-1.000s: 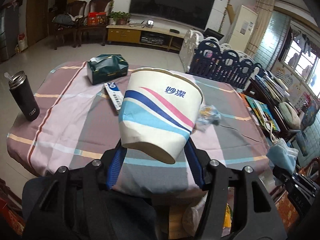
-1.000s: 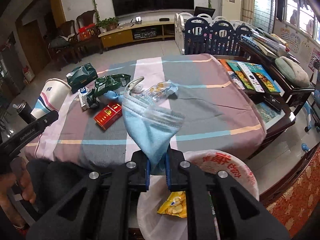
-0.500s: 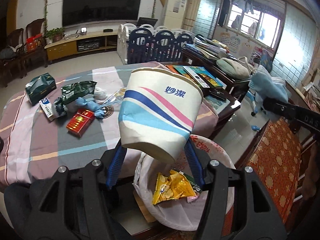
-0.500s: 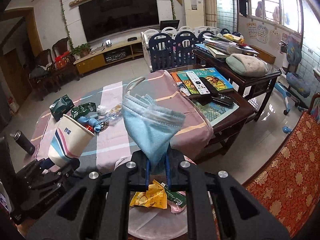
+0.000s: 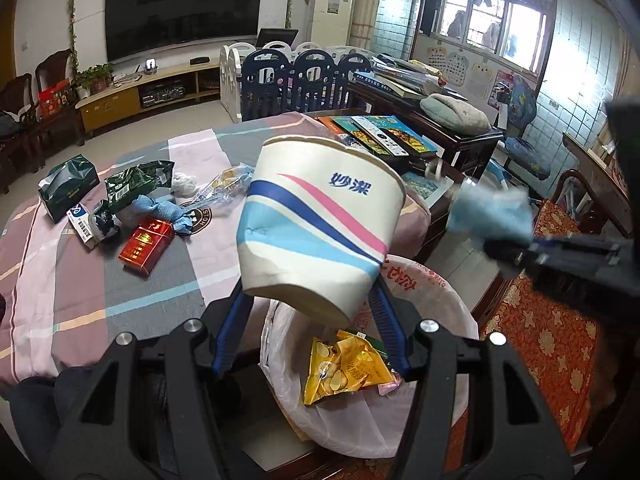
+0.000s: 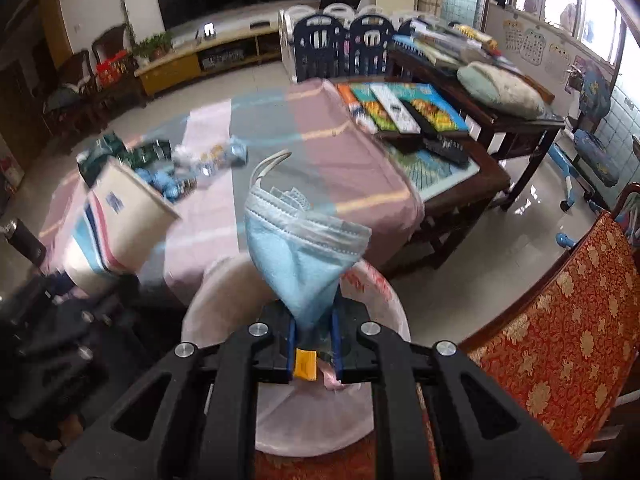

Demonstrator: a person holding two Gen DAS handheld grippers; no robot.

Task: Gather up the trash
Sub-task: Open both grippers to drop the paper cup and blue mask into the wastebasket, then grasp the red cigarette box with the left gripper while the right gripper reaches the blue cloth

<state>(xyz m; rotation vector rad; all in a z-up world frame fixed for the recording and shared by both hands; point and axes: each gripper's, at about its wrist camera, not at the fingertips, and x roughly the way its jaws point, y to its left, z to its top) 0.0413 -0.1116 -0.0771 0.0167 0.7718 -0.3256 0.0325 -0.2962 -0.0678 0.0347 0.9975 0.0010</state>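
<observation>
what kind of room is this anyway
Most likely a family living room at home: a large wall television above a low media cabinet, a child's playpen fence, and a cloth-covered table strewn with household trash.

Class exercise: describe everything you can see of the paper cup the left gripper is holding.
The paper cup is white, looks like thin card, with dark blue, light blue and pink swooshes and blue printed characters near the rim. It is tilted, mouth pointing up and away, its rolled base toward the camera. The wall is dented on its lower left. The left gripper clamps it near the base, one blue finger on each side. It hangs beside the table, above the white bag-lined bin.
</observation>
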